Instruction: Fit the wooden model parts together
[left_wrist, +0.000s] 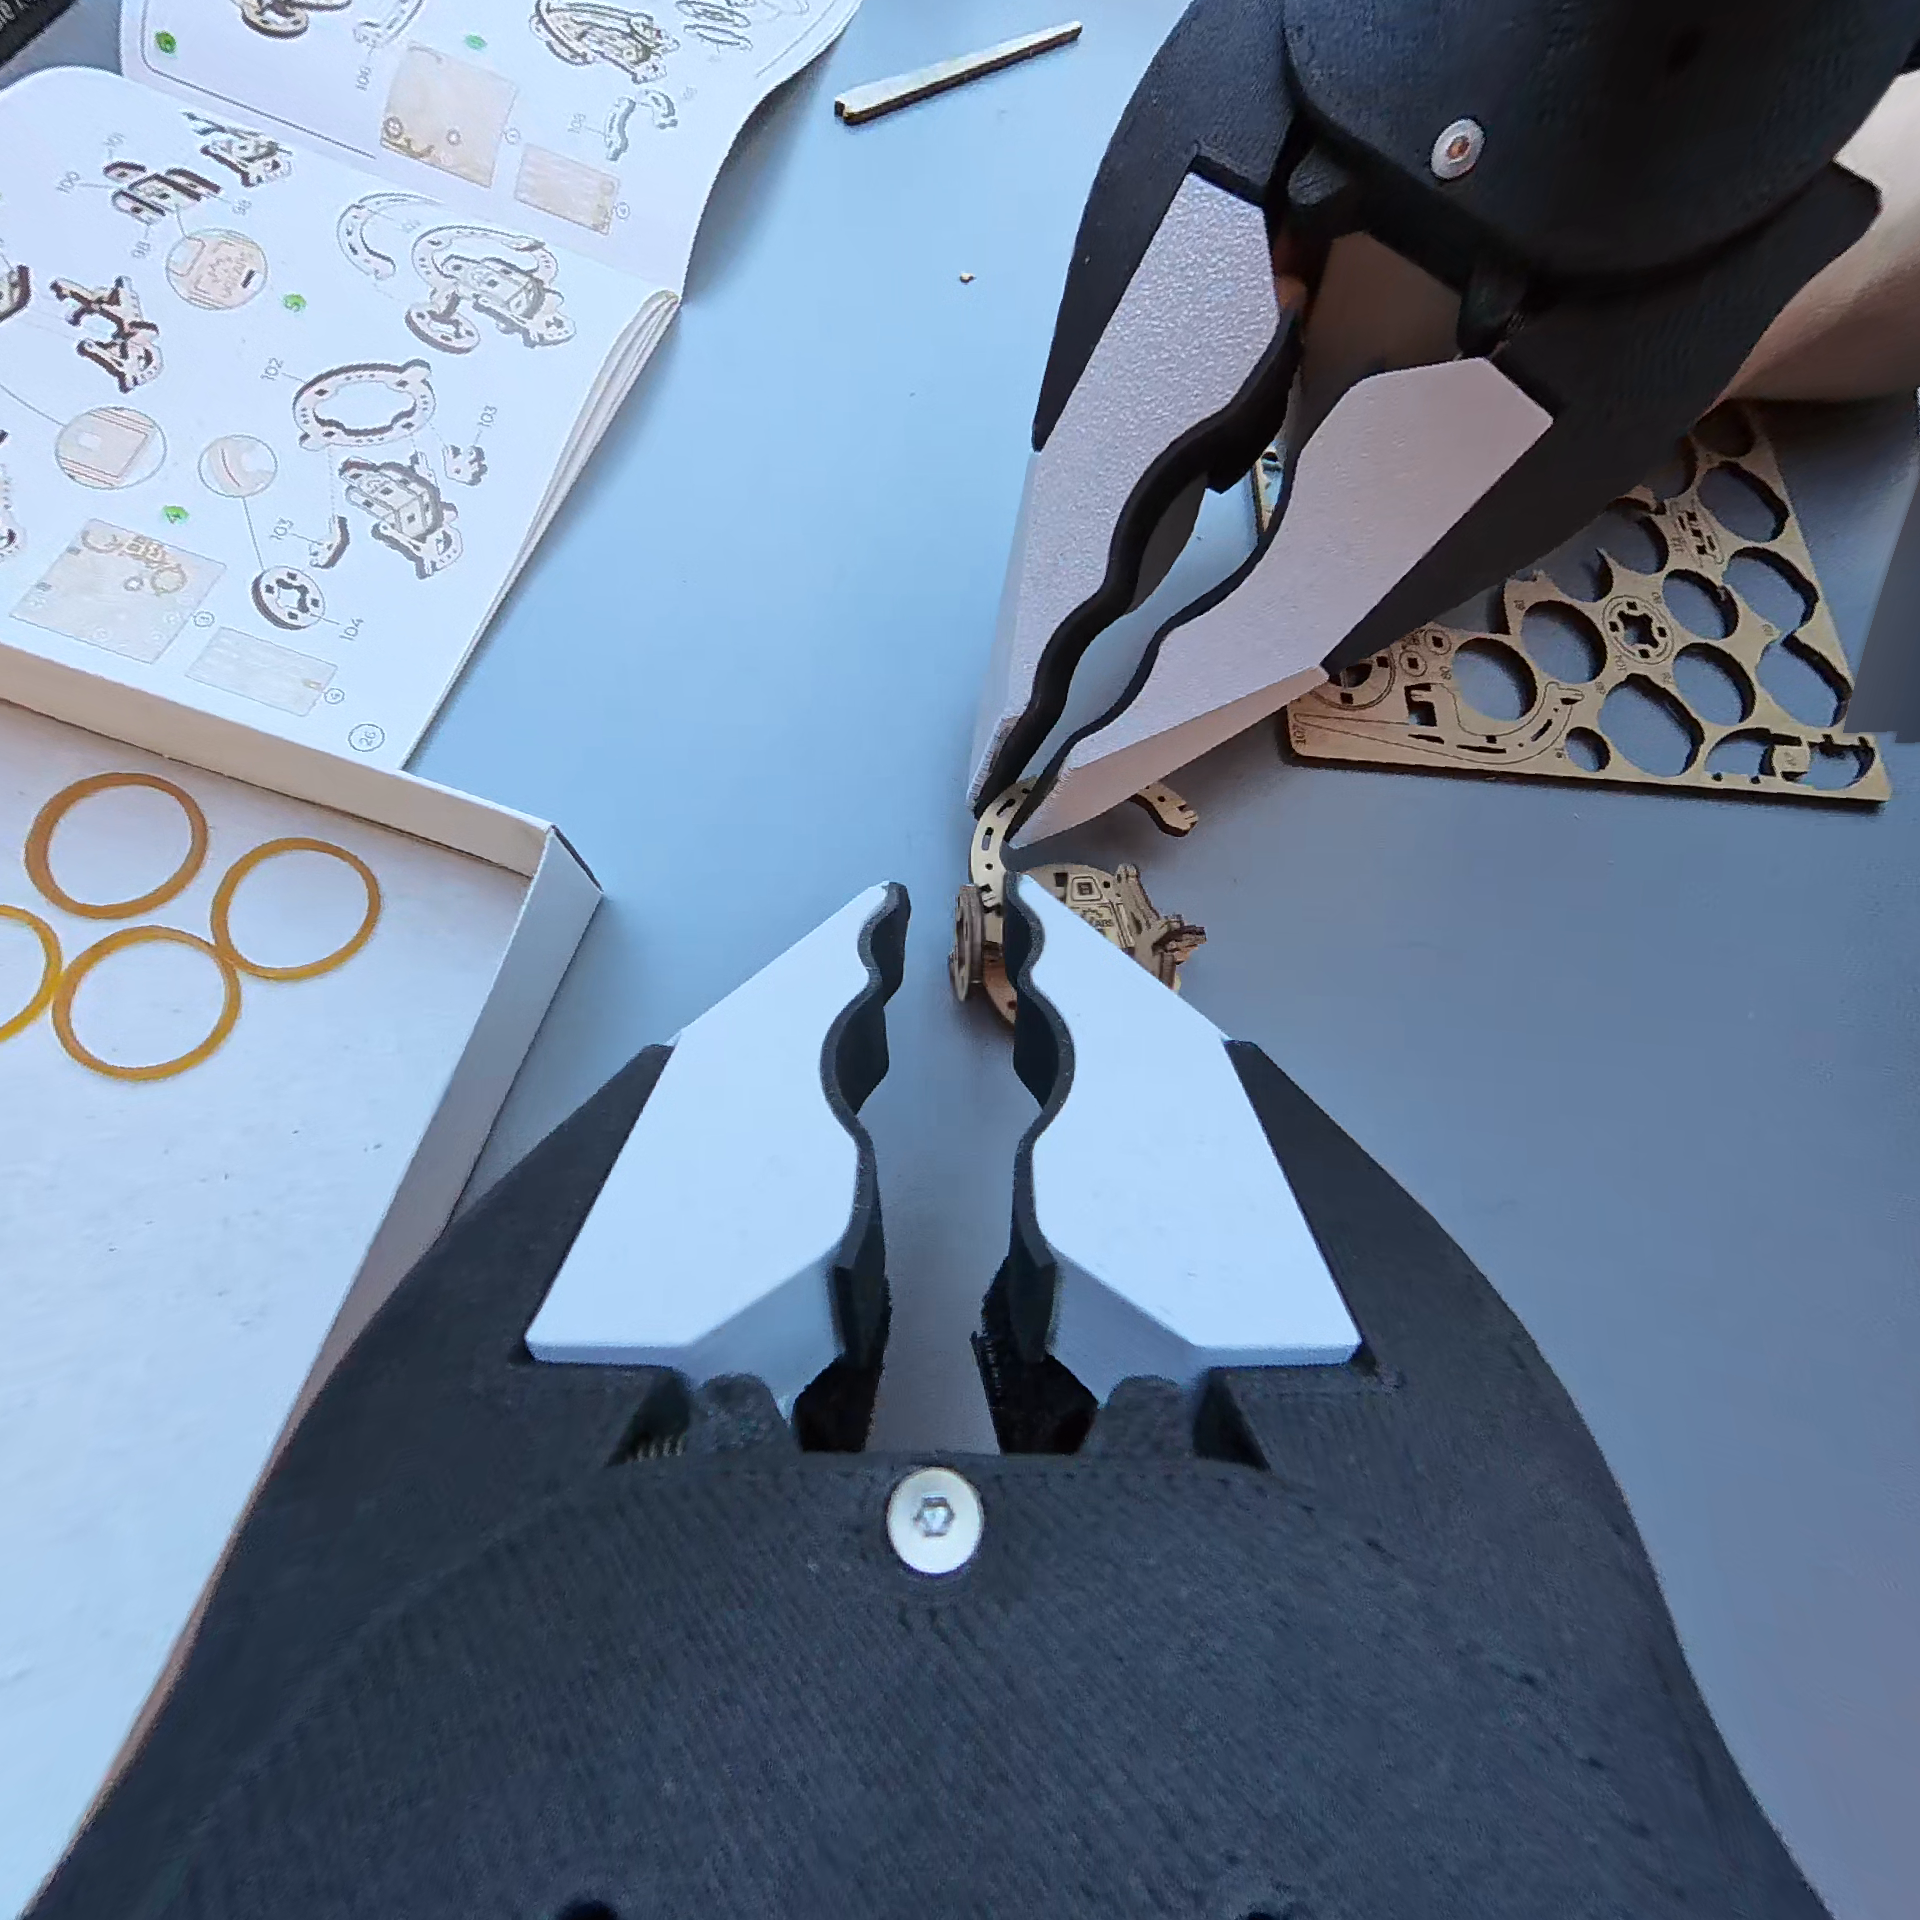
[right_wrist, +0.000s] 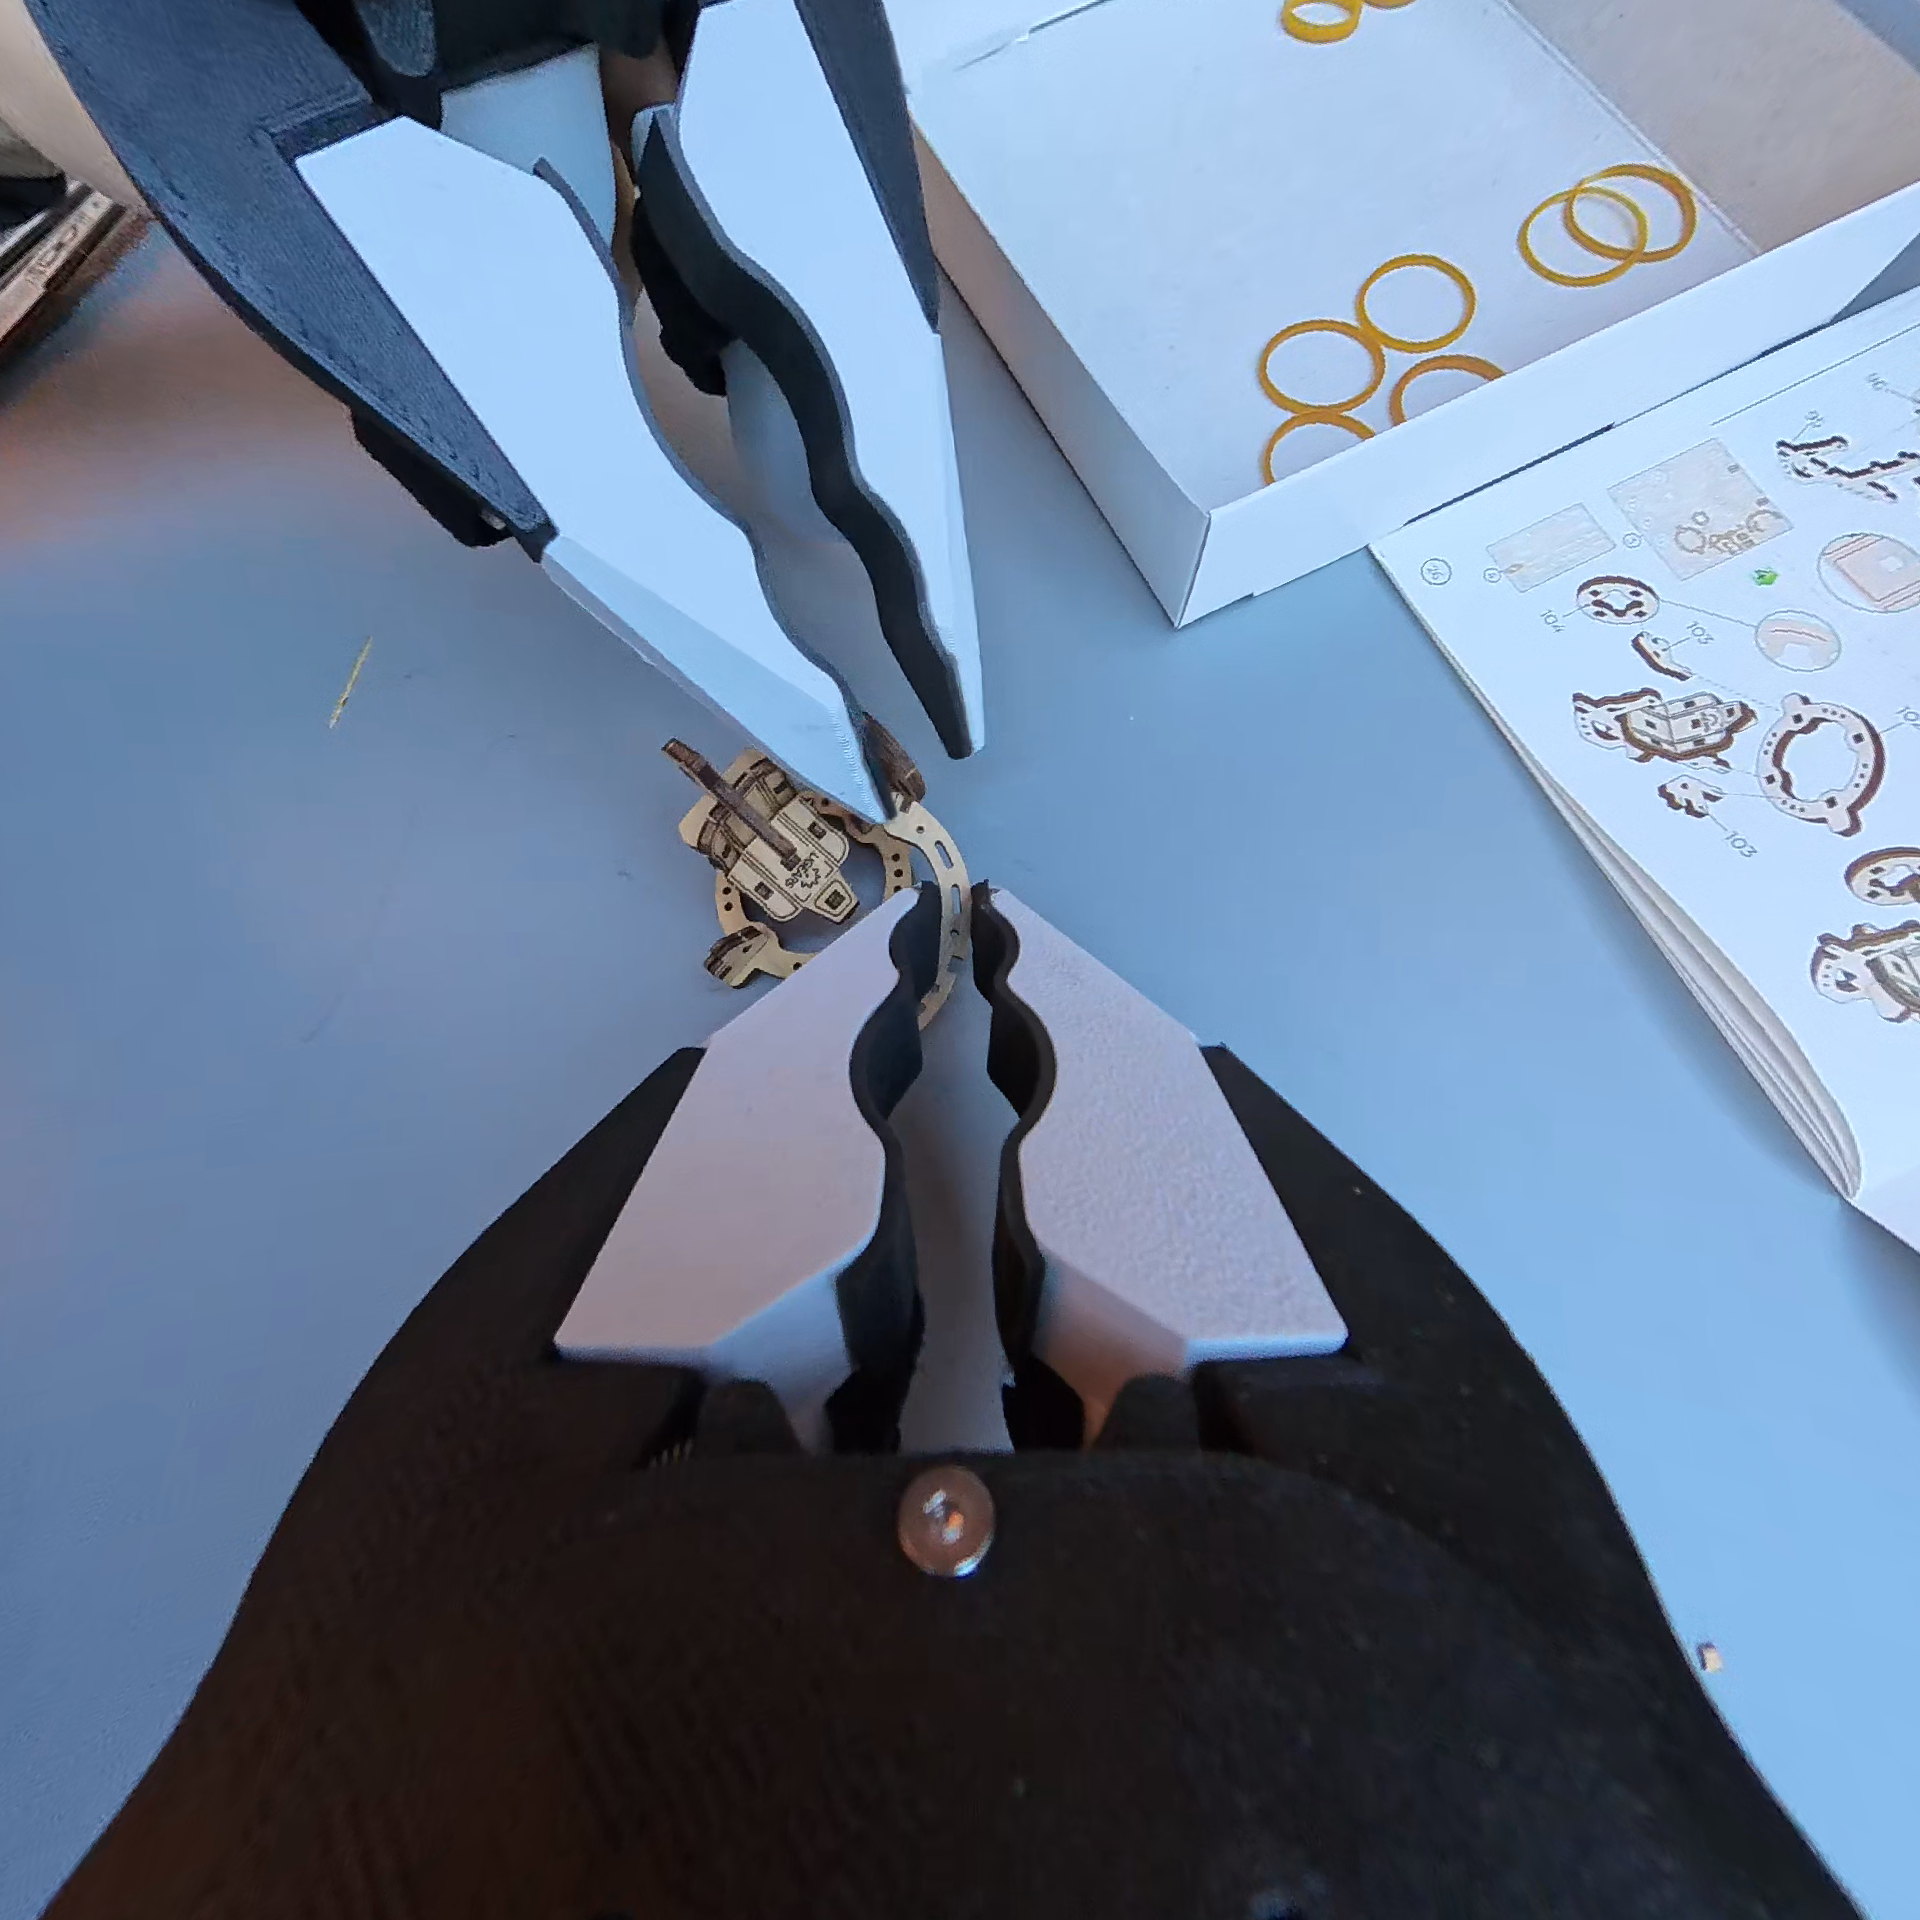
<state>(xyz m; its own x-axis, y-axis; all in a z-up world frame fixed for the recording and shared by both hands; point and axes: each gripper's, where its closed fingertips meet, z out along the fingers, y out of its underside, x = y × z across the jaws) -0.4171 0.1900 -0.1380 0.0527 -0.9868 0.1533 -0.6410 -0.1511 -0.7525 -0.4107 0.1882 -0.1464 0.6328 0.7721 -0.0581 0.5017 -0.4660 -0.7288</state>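
A small wooden model (left_wrist: 1127, 920) lies on the grey table; in the right wrist view it (right_wrist: 769, 852) sits left of centre. A thin curved wooden ring piece (left_wrist: 987, 831) arches up from it. My right gripper (left_wrist: 1003, 826) comes down from the upper right and is shut on this ring piece (right_wrist: 948, 883), which runs between its fingertips (right_wrist: 954, 896). My left gripper (left_wrist: 958, 891) is open, its tips around a small wheel-like part at the model's end. In the right wrist view it (right_wrist: 914, 774) points down, with one fingertip (right_wrist: 868, 795) touching the model.
An open instruction booklet (left_wrist: 312, 364) lies at the upper left, and also shows at the right of the right wrist view (right_wrist: 1714, 779). A white box (left_wrist: 260, 1195) holds several yellow rubber bands (left_wrist: 114, 842). A punched-out wooden sheet (left_wrist: 1662, 665) and a wooden stick (left_wrist: 956, 73) lie beyond. Only a small space, under 4 cm, lies between the two pairs of fingers.
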